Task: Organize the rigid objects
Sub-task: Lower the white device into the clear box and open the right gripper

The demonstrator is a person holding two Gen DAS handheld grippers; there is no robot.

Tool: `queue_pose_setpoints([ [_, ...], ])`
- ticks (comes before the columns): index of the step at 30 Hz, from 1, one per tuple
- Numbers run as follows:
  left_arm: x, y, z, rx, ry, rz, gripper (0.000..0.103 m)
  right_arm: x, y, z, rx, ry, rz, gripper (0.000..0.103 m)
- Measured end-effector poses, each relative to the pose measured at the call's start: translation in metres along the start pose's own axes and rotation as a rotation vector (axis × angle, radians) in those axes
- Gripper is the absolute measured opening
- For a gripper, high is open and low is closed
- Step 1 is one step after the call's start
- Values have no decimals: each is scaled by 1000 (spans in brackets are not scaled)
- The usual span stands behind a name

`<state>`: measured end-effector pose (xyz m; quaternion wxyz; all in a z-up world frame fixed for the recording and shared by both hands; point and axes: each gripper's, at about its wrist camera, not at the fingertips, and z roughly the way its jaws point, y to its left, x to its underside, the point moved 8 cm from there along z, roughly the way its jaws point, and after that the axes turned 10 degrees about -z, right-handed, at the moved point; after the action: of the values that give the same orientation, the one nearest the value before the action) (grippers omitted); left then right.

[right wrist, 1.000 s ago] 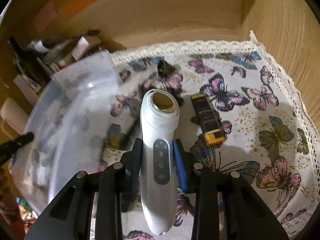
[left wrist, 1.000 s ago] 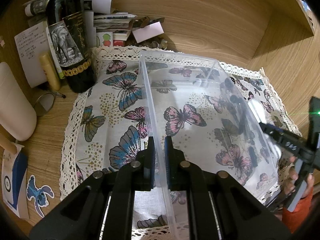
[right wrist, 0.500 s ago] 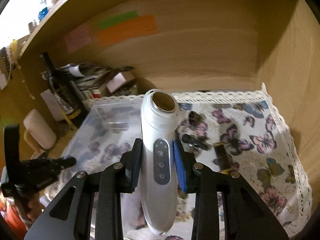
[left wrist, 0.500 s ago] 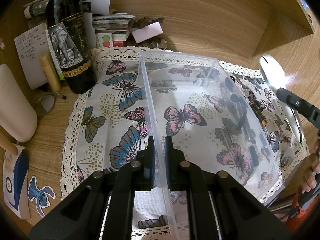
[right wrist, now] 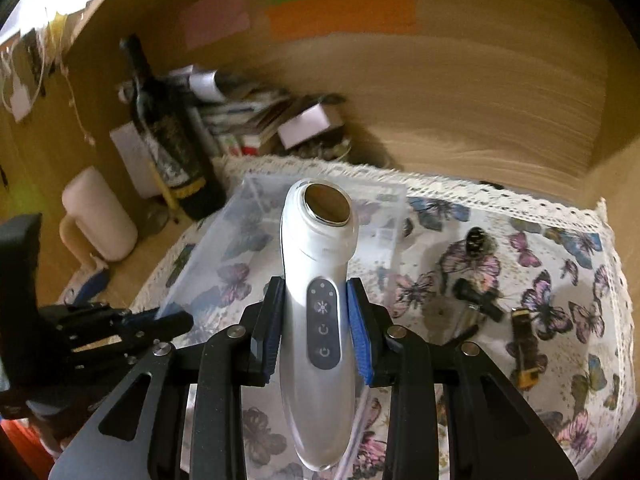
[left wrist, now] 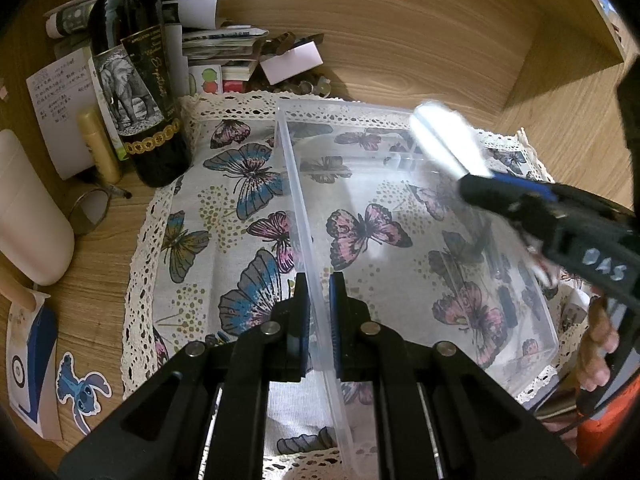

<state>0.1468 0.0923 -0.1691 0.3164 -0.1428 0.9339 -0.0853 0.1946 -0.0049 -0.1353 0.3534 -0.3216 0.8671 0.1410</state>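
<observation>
Your right hand-held gripper (right wrist: 316,332) clamps white facial massager (right wrist: 318,280), now lifted off surface, above clear plastic bin (left wrist: 400,220). Left hand-held gripper (left wrist: 318,320) stays pinched on bin wall. Drop-in comes next.

L gripper (left wrist: 319,316) angled down, pads clamped on bin wall (left wrist: 304,216) btwn them. R gripper (right wrist: 316,332) angled down, pads pinching white device (right wrist: 318,280) at its button panel, head past fingertips. Hand (left wrist: 598,344) on R handle.
</observation>
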Motion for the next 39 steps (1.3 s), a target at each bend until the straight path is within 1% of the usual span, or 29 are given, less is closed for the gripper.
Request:
queue_pose_setpoints([
  [5,0,0,0,6,-2,-2,10,4,6,20,-20,65,-19,28],
  [11,0,0,0,6,-3,2,10,10,11,32,-38,127,-32,29],
  [14,1,-1,0,8,2,2,10,7,8,26,0,104,-48,29],
  [20,1,-1,1,8,2,2,10,4,1,12,9,70,-33,29],
  [24,1,-1,1,7,3,4,10,4,-6,-2,42,36,-25,29],
  [26,1,-1,1,7,2,5,10,3,-12,-12,64,15,-14,32],
  [29,1,-1,1,7,2,4,10,5,-25,-31,114,-28,16,43],
  [31,1,-1,1,7,2,5,10,8,-35,-42,151,-49,38,52],
  [35,1,-1,2,5,0,10,10,23,-59,-63,246,-65,83,59],
  [37,1,-2,1,4,0,14,10,34,-73,-74,293,-66,113,65],
  [39,1,-2,1,4,0,16,10,47,-88,-85,346,-65,146,66],
])
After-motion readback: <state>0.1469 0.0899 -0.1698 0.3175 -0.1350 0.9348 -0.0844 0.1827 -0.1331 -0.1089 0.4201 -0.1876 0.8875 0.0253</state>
